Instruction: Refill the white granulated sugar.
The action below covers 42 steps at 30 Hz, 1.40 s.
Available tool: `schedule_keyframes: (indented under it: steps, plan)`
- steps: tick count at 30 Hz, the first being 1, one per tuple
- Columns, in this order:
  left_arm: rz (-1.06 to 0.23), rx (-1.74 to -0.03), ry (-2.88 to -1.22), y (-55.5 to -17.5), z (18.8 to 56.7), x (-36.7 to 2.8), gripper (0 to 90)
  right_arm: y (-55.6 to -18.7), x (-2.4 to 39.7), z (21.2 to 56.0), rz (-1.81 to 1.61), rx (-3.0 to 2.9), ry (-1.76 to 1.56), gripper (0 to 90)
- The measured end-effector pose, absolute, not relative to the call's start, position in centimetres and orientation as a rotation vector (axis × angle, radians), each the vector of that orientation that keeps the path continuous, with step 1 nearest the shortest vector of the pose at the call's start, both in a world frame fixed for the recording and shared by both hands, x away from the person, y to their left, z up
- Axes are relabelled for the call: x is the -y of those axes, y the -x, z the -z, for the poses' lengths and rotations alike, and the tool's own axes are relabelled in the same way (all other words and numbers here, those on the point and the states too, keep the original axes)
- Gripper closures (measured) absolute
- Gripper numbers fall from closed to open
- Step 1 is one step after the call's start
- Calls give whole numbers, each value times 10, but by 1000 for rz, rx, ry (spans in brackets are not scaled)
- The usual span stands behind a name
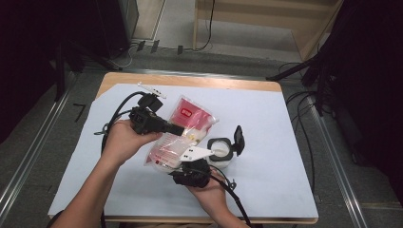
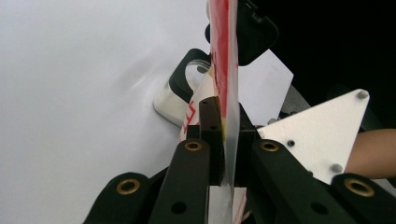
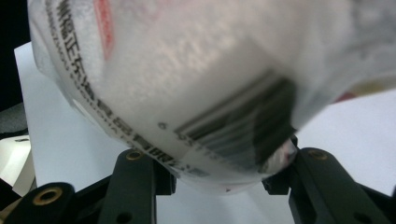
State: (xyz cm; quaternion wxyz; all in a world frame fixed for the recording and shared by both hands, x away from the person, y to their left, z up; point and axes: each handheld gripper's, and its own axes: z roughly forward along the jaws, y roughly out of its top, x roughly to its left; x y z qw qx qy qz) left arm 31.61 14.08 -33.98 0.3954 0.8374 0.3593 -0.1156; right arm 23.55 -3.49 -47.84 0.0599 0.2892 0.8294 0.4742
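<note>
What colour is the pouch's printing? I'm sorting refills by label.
Red on the clear pouch, best in the high view.

Lab: paper-covered table [image 1: 266,114], floor cables [image 1: 304,123], stands.

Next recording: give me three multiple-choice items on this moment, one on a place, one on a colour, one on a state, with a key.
1. Where does the open jar stand relative to the pouch in the high view?
A. to its right
B. to its left
C. under the table

2. What colour is the pouch's printing?
A. blue
B. red
C. green

3. How do the left tongs stand?
A. wide open over the jar
B. lying on the table
C. shut on the pouch

Key: 1 A, the jar sits on the white sheet right of the pouch. 2 B, a red label and red markings show on the clear film. 3 C, the left gripper view shows both jaws pinching the pouch's thin edge, while the right tongs grip its bulging bottom end.
</note>
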Motion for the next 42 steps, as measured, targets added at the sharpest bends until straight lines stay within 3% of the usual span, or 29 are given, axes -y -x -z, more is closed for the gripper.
schedule_keyframes:
  steps: [20, 42]
  plan:
    - [276, -889, -2098, -306, 334, -166, 893, -250, 50, 477, -1423, -2480, -1047, 565]
    - [192, -853, -2006, -306, 320, -184, 900, -248, 51, 468, -1433, -2567, -903, 544]
